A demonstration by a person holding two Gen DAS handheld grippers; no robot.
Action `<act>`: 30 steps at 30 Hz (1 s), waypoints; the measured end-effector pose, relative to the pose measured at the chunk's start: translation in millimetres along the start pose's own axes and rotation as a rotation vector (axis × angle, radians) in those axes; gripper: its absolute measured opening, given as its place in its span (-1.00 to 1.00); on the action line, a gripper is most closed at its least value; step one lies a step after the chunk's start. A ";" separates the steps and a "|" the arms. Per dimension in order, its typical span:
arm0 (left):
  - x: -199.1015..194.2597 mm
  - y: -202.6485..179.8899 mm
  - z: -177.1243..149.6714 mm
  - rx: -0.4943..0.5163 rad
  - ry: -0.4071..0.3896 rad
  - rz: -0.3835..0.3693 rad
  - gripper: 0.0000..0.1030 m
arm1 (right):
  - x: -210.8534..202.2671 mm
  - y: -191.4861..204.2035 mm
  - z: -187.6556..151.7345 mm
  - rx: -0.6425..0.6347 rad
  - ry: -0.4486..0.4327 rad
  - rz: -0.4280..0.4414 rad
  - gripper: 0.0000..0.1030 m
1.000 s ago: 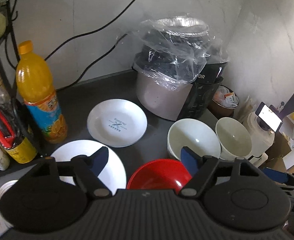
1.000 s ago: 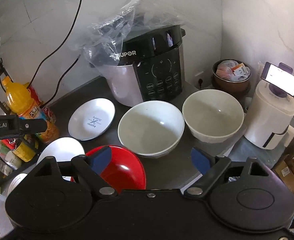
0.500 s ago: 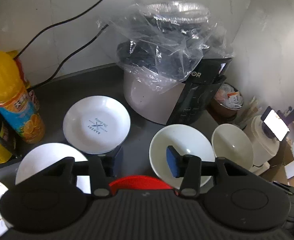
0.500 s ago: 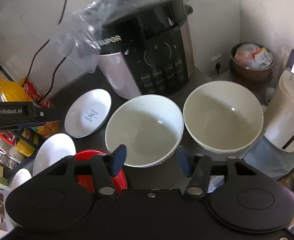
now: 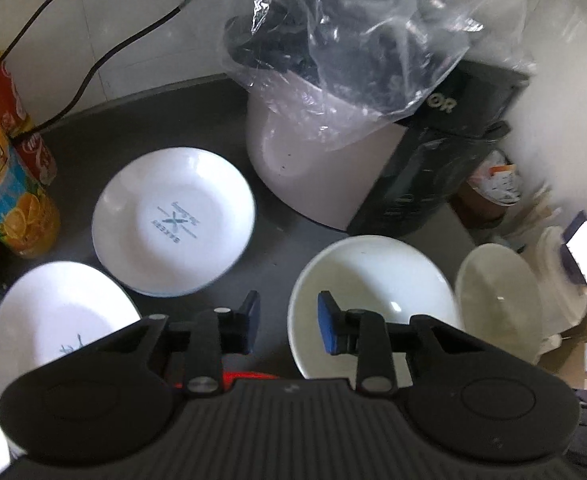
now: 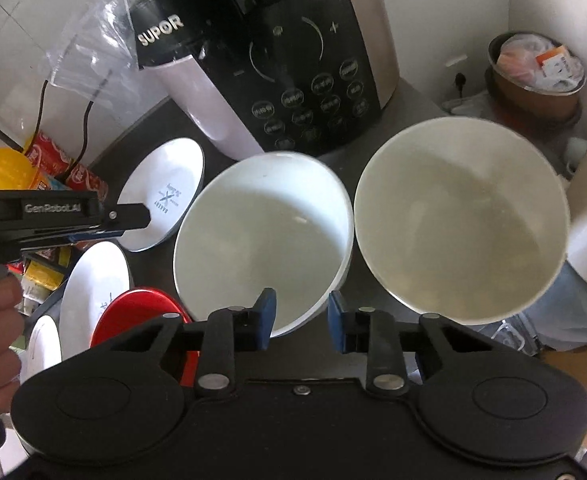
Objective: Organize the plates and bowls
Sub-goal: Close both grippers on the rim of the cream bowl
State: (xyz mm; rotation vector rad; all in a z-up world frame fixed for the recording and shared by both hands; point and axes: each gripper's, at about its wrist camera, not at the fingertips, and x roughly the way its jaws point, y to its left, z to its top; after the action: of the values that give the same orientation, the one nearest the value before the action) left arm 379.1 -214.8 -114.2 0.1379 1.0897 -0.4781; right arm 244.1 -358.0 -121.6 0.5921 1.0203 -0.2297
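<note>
A cream bowl [image 5: 377, 288] [image 6: 261, 240] stands on the dark counter beside a second cream bowl [image 5: 497, 300] [image 6: 461, 220]. My left gripper [image 5: 287, 326] hangs over the first bowl's left rim, jaws closing, one pad outside and one over the inside, not pressing. My right gripper [image 6: 301, 318] straddles the same bowl's near right rim, jaws also closing with a gap showing. A printed white plate [image 5: 173, 220] [image 6: 165, 200], a plain white plate [image 5: 53, 316] [image 6: 93, 288] and a red bowl [image 6: 141, 312] lie to the left.
A rice cooker [image 6: 293, 60] under a plastic bag [image 5: 353, 40] stands behind the bowls. An orange juice bottle [image 5: 9, 184] and red cans [image 5: 13, 100] stand at the left. A brown pot [image 6: 533, 76] and a white appliance with a phone [image 5: 585, 256] crowd the right corner.
Both grippers came forward and down toward the cream bowls while their jaws narrowed from wide apart. The red bowl slid almost out of sight under the left gripper's body.
</note>
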 end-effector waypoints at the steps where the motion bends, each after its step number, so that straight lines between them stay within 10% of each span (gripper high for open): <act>1: 4.1 -0.6 0.9 0.005 0.004 0.004 -0.42 | 3.2 -0.8 1.2 -0.001 0.009 0.001 -0.44; 15: 55.2 -1.6 -1.2 0.001 0.114 0.020 -0.42 | 33.8 -8.8 8.2 0.022 0.077 -0.038 -0.59; 19: 63.5 1.2 -0.6 0.007 0.131 -0.013 -0.90 | 30.0 -3.8 3.4 -0.015 0.034 -0.066 -0.62; 30: 39.6 4.6 4.6 0.012 0.088 -0.041 -0.91 | 3.2 4.1 3.2 -0.050 -0.058 -0.063 -0.62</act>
State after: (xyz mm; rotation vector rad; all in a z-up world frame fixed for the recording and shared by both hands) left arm 399.6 -224.3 -147.4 0.1485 1.1778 -0.5192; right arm 249.9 -356.1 -121.6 0.5058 0.9867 -0.2740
